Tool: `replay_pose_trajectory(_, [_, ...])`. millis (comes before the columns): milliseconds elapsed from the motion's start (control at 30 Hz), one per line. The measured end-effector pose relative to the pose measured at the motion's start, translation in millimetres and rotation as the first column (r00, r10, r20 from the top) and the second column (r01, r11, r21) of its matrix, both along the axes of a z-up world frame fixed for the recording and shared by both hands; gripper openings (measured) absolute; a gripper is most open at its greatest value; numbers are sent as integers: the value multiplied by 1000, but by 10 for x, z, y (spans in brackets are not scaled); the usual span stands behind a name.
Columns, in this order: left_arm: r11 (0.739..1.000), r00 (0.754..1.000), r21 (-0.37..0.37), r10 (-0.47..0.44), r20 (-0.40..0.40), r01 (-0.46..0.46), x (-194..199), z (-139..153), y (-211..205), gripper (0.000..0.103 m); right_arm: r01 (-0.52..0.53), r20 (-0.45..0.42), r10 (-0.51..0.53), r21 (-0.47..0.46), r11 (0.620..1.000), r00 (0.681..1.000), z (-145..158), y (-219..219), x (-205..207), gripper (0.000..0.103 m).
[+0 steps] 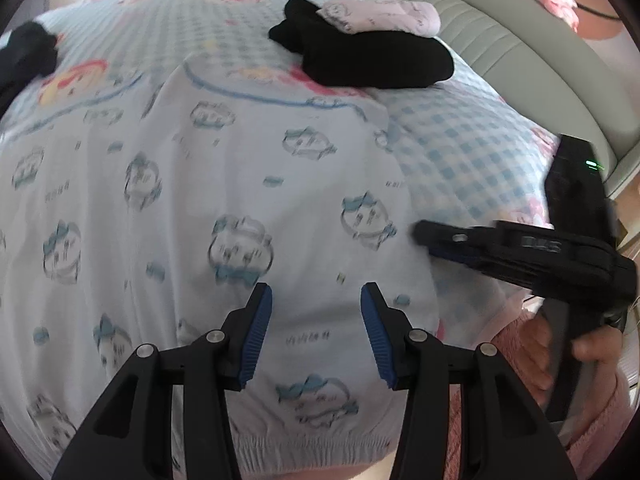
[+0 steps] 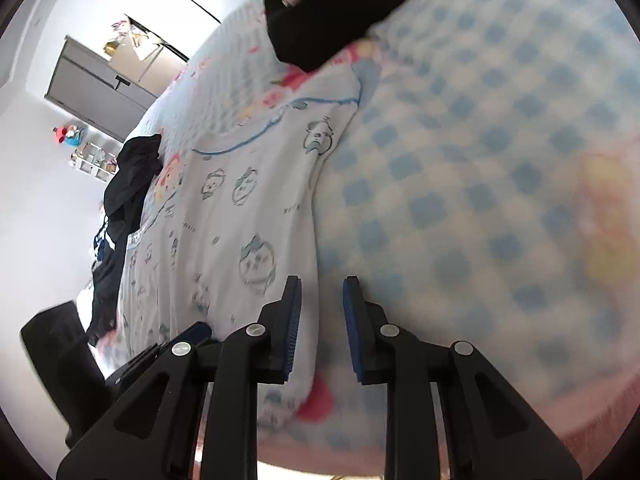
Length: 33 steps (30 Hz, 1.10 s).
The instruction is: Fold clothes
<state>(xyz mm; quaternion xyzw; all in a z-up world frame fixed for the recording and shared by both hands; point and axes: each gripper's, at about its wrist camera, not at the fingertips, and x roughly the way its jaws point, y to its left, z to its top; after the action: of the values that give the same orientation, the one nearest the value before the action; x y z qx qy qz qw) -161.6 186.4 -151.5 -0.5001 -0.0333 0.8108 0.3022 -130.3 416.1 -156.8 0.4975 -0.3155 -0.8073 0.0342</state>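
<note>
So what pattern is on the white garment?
Blue-grey cartoon faces on white garment; left wrist view shows it best.

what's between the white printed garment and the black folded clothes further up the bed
Only a bare strip of the checked bedsheet separates the white printed garment from the black folded clothes, as seen in the left wrist view.

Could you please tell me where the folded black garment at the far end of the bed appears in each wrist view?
Left wrist: the folded black garment lies upper centre, a pink folded item behind it.
Right wrist: it fills the top centre, cut by the edge.
Shared landmark: the white printed garment's blue-trimmed edge.
</note>
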Motion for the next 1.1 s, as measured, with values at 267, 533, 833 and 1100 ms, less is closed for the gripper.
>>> replay_pose_trajectory(267, [999,1000,-39,-9,-1,9,-207,-35,146,49,-61,-35,65,99,993,997,13,-164,-60,1])
replay_pose_trajectory(533, [997,1000,-73,-1,13,2,-200,-183,128,49,38,-17,-38,6,999,999,-25,230,221,1])
replay_pose_trajectory(833, [1000,1000,-31,3,3,-3,-302,-28,252,50,-7,-37,5,-37,999,999,-20,65,-347,41])
replay_pose_trajectory(1100, [998,1000,-52,-20,22,21,-340,-121,293,50,-59,12,58,92,994,998,-82,-42,-478,0])
